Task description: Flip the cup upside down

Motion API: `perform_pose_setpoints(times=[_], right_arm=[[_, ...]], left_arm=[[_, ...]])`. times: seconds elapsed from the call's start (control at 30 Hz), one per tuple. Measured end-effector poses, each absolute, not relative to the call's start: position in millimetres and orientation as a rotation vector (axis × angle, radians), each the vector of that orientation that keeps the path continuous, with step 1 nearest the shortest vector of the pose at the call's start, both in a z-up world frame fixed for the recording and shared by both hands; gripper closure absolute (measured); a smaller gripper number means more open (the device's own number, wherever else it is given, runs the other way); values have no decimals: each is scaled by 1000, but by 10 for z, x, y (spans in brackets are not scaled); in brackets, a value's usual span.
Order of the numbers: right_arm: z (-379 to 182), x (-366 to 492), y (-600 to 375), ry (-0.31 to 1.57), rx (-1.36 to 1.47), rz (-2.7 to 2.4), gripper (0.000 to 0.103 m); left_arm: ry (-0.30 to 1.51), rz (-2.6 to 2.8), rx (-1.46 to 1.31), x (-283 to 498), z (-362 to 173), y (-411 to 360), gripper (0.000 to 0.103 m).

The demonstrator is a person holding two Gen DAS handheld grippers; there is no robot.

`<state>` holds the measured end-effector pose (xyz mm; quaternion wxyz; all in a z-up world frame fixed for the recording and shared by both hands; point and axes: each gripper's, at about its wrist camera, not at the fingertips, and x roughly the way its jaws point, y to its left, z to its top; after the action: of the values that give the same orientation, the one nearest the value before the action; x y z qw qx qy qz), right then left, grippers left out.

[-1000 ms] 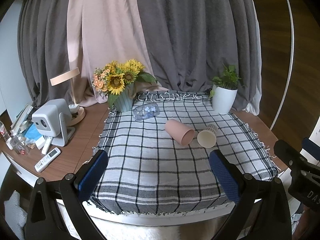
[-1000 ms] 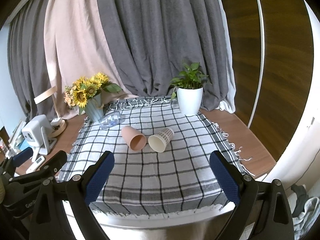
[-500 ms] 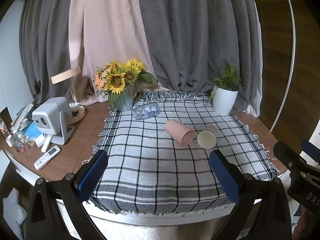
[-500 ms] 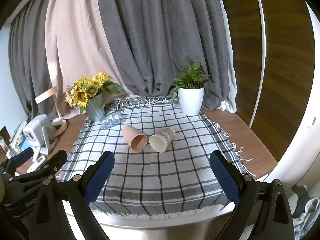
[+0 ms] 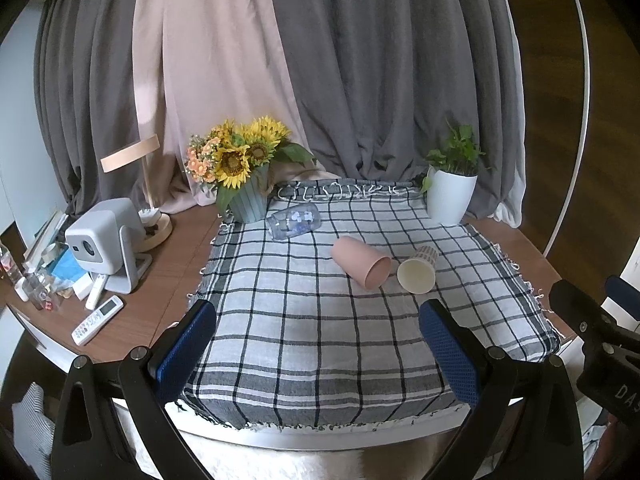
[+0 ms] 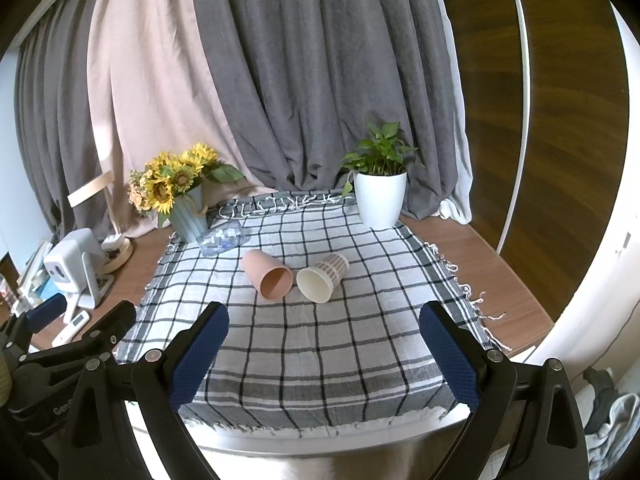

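Cups lie side by side mid-cloth: a smooth pink cup and a patterned paper cup, both on their sides, tapered, mouths toward me, rims almost touching. I see my left gripper and right gripper spread wide with nothing between them, textured blue pads over the near edge of the woven checked cloth.

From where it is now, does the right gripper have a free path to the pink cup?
Probably yes. The right gripper has its tongs wide open and empty, and only bare checked cloth lies between it and the pink cup, which lies on its side. The paper cup sits close beside it.
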<state>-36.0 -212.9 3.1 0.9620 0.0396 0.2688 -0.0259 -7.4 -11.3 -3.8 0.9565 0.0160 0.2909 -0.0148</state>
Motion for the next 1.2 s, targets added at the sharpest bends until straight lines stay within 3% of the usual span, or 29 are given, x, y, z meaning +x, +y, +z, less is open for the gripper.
perform_pose_setpoints(times=[1.2], right_arm=[[28, -103, -1599, 576, 61, -28, 7]], left_arm=[[672, -8, -16, 201, -102, 337, 0]])
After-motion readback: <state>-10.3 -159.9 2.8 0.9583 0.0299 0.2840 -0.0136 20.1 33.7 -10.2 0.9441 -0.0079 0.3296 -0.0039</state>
